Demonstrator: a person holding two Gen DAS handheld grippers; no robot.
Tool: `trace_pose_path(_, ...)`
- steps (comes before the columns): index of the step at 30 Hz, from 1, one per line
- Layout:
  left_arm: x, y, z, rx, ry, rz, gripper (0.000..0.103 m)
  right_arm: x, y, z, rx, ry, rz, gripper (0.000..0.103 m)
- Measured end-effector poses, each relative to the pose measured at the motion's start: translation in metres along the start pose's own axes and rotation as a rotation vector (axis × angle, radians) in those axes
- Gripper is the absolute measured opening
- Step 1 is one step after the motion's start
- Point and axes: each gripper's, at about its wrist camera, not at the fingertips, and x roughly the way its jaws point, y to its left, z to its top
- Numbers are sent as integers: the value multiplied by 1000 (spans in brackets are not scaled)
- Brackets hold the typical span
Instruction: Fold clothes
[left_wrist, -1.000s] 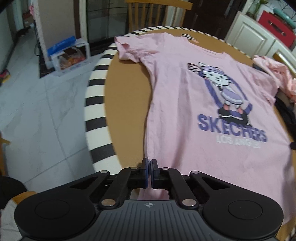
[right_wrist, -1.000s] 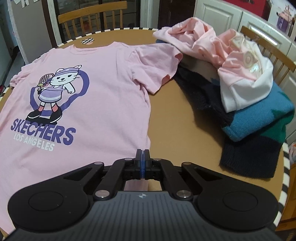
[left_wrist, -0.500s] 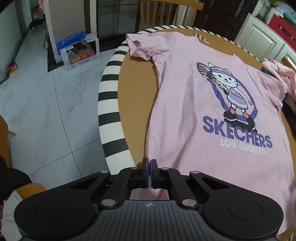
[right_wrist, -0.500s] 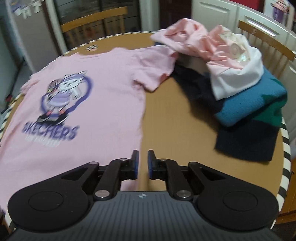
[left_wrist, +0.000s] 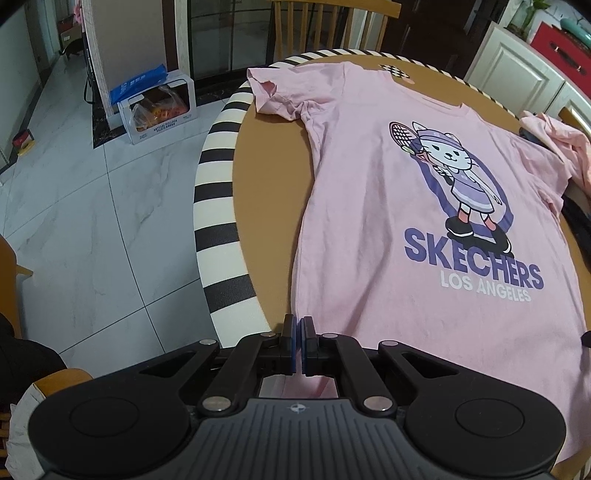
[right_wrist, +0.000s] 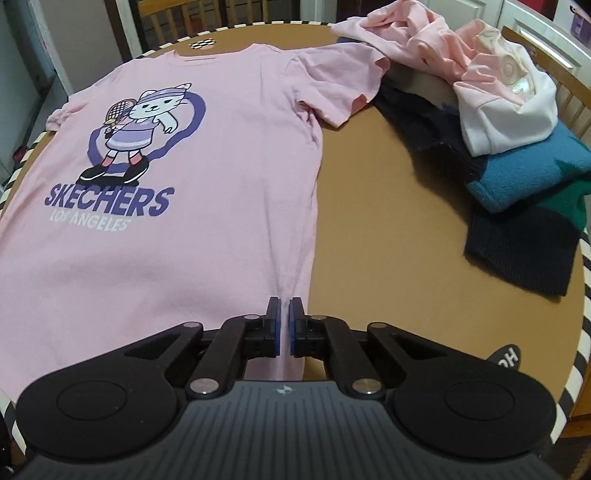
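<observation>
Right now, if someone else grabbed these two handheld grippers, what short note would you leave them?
Left gripper: jaws nearly shut at the hem corner of the pink Skechers cat T-shirt; whether cloth is pinched is unclear.
Right gripper: jaws slightly apart, hem cloth between them.
T-shirt lies flat, print up, on the round brown table. Unfolded pile of pink, white and blue-green clothes sits to its right.
Done: shirt spread out. Left: every fold, then the pile.

A round brown table (left_wrist: 266, 206) with a black-and-white striped rim stands on pale marble-pattern floor tiles (left_wrist: 74, 221), with a wooden chair (left_wrist: 332, 22) at its far side, a white box (left_wrist: 159, 107) holding a plastic bag on the floor, and white cabinets (left_wrist: 517, 70) beyond.
</observation>
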Motion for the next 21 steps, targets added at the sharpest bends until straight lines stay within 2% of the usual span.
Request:
trace_pose_path(4,0,1,1,7,4,6,3,-8,-8,3,22,0,-9,3)
trace_pose_path(9,2,2,3,10,10,20,3,-6,-7,3,7,17,-69,3)
trace_pose_path(14,3,3,4,25,13,26,3,3,4,1,-53,45,-128,3)
trace_pose_path(17,4,3,5,37,16,28,3,3,8,-1,-87,32,-157,6)
trace_pose_path(19,5,4,6,41,20,24,4,1,8,-2,-91,25,-173,17)
trace_pose_path(20,6,6,8,35,28,12,5,-4,4,-3,-61,23,-164,30)
trace_pose_path(21,6,8,9,24,38,-1,7,-9,0,-5,-27,21,-154,34)
